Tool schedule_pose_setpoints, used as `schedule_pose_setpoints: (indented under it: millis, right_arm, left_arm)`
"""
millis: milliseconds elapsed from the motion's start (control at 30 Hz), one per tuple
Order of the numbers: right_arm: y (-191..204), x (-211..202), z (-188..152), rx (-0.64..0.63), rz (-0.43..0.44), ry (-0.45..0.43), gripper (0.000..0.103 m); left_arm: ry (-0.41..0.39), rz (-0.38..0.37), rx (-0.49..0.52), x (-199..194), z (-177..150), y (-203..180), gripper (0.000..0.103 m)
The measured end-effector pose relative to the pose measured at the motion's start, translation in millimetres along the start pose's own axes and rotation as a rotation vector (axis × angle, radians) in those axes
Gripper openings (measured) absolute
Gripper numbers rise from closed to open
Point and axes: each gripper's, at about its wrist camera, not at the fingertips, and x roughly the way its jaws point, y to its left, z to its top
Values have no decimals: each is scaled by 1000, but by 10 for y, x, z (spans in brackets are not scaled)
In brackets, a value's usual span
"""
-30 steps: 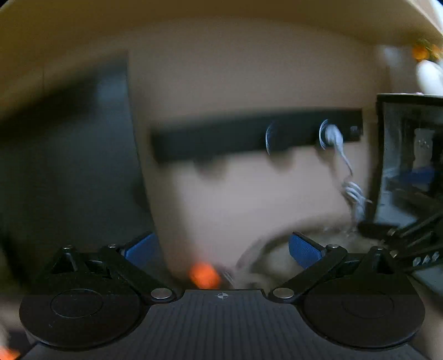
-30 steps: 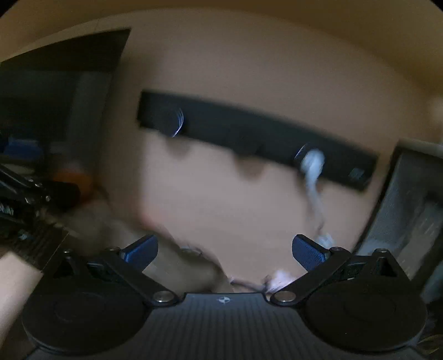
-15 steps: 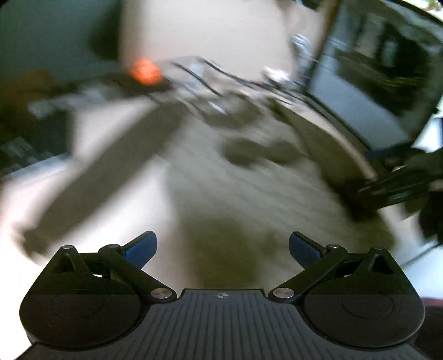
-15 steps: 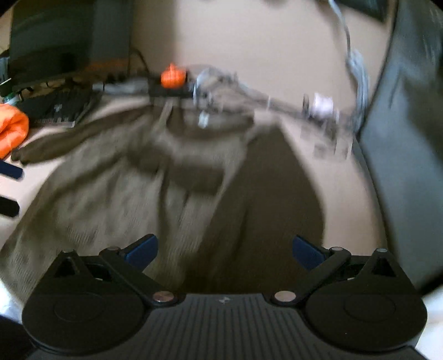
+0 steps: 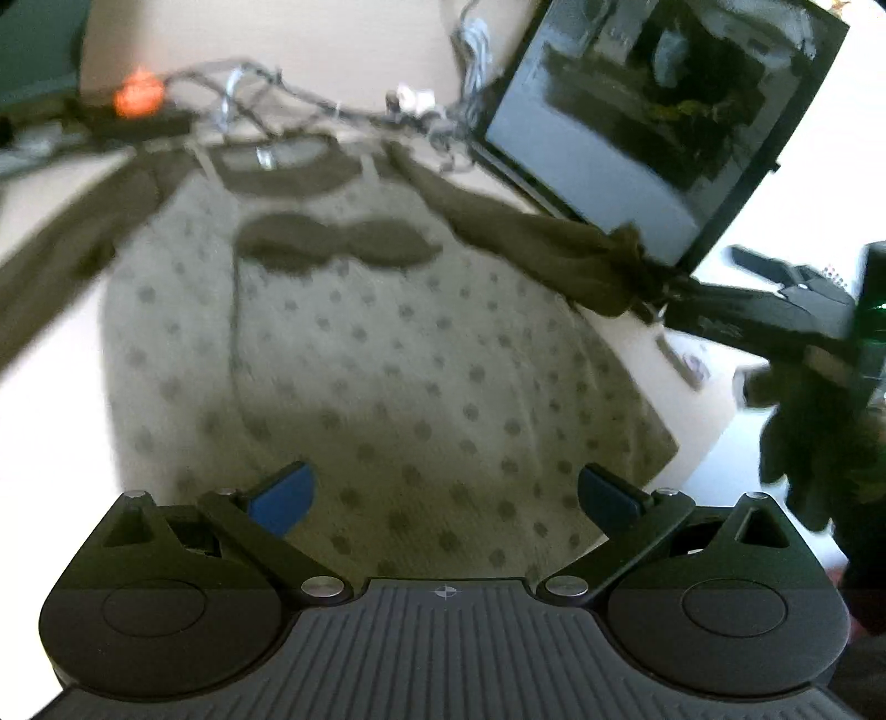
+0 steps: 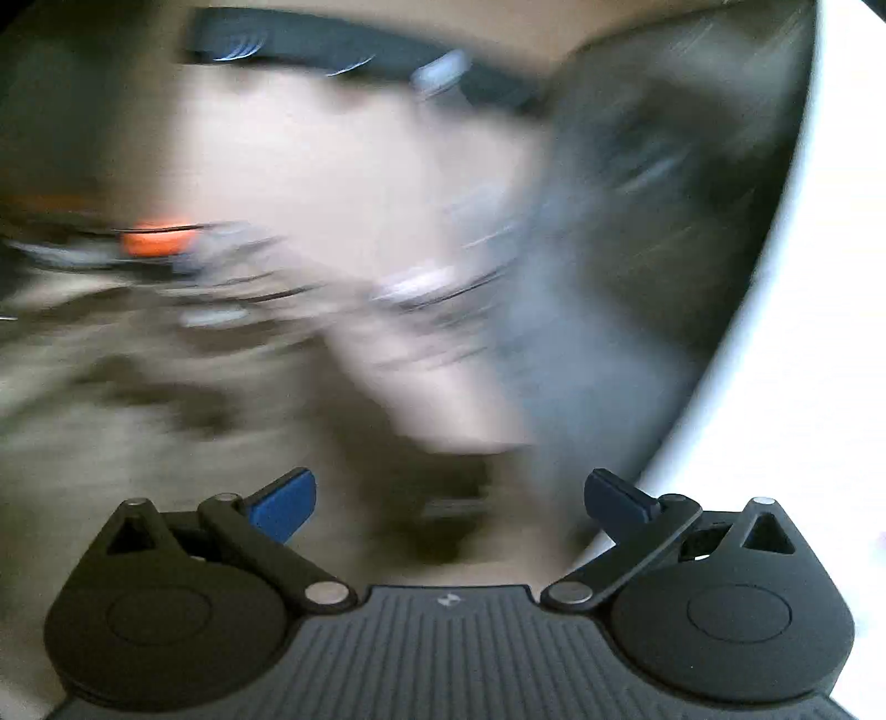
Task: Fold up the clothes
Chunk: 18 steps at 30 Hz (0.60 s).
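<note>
A grey-green dotted top (image 5: 360, 343) with dark olive sleeves and a dark moustache patch (image 5: 338, 243) lies spread flat on a pale table, neck away from me. My left gripper (image 5: 443, 493) is open and empty, just above the hem. In the left wrist view my right gripper (image 5: 714, 310) is out at the right, at the cuff of the right sleeve (image 5: 542, 243); its jaws are hard to make out there. In the badly blurred right wrist view my right gripper (image 6: 448, 498) stands open over dark cloth (image 6: 443, 487).
A dark monitor (image 5: 653, 116) leans at the back right of the table. Tangled cables (image 5: 310, 99) and an orange-lit power strip (image 5: 135, 102) lie behind the neckline. The right wrist view is smeared; an orange spot (image 6: 158, 241) and a dark wall strip (image 6: 310, 39) show.
Both cameras swung from the wall down to the table. The left gripper came to rest over the top's hem. The right gripper moved right toward the sleeve and is still moving.
</note>
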Motion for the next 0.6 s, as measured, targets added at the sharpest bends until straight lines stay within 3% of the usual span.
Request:
schedule_pose_setpoints:
  millis: [67, 100, 167, 233, 367, 433, 500, 600]
  right_arm:
    - [96, 104, -109, 79, 225, 96, 103]
    - [160, 169, -170, 109, 287, 127, 103]
    - [259, 335, -242, 172, 341, 202, 103]
    - [354, 373, -245, 225, 370, 207, 103]
    - [770, 316, -150, 163, 570, 243, 103]
    - [918, 229, -114, 81, 578, 239, 103]
    - [824, -15, -79, 3, 483, 153, 103]
    - [539, -455, -146, -235, 328, 26, 103]
  left_arm:
    - [7, 8, -31, 60, -69, 61, 103]
    - [-2, 8, -45, 58, -103, 92, 103]
    - [-8, 12, -81, -19, -148, 163, 103]
    - [-9, 47, -110, -123, -186, 228, 103]
    - [-21, 167, -154, -373, -261, 321, 103]
    - [-36, 222, -177, -564, -324, 344, 103]
    - [-75, 261, -181, -816, -373, 266, 103]
    - [-173, 342, -124, -1235, -447, -1, 103]
